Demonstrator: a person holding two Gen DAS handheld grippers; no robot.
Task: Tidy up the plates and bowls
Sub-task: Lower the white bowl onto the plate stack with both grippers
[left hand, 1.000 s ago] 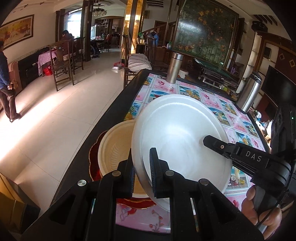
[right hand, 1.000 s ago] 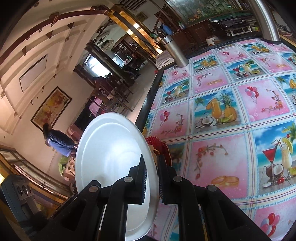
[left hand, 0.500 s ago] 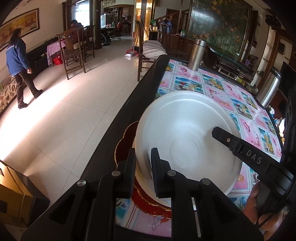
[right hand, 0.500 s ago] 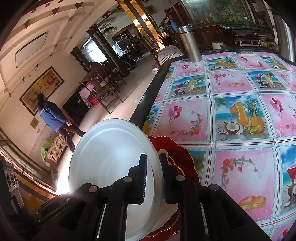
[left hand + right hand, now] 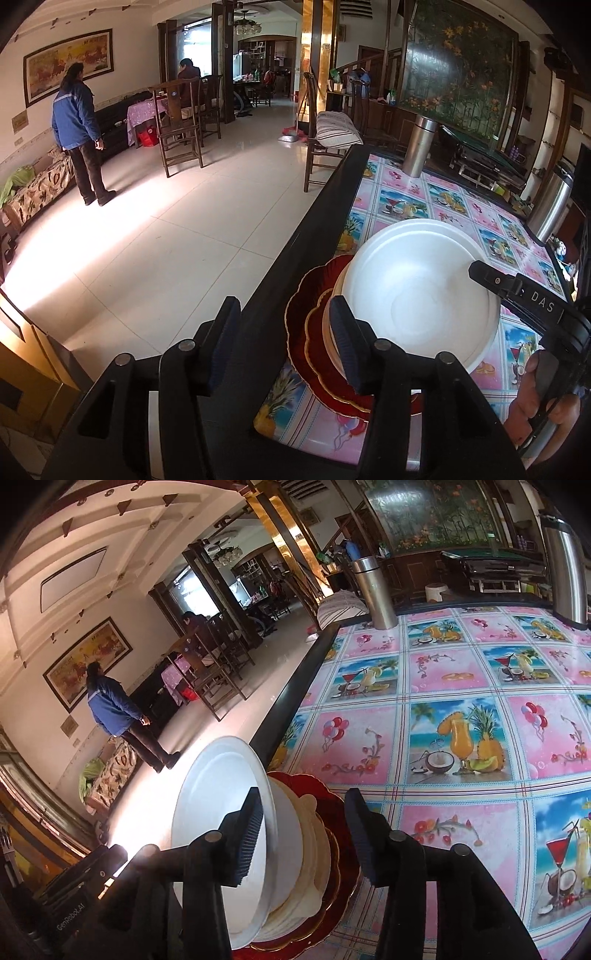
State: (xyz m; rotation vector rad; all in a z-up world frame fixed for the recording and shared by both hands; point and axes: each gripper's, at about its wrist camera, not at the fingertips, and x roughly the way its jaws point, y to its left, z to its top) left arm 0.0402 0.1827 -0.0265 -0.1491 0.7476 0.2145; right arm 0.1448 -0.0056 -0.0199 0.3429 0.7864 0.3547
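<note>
Left gripper (image 5: 284, 341) low at table (image 5: 413, 206) edge, pointing across it. Jaws wide apart, holding nothing; one finger (image 5: 345, 341) beside white bowl (image 5: 417, 291) rim, touching or not, cannot tell.

Right gripper (image 5: 303, 836) comes at stack from other side, tilted. Jaws wide apart, holding nothing, set either side of bowl rim.

White bowl sits on cream plate (image 5: 314, 853), on red plates (image 5: 314, 291), near dark table edge.

Left view only: hand (image 5: 539, 402) on right gripper handle. Right view only: bowl's outside wall. Steel flask (image 5: 375, 590) stands far off.
</note>
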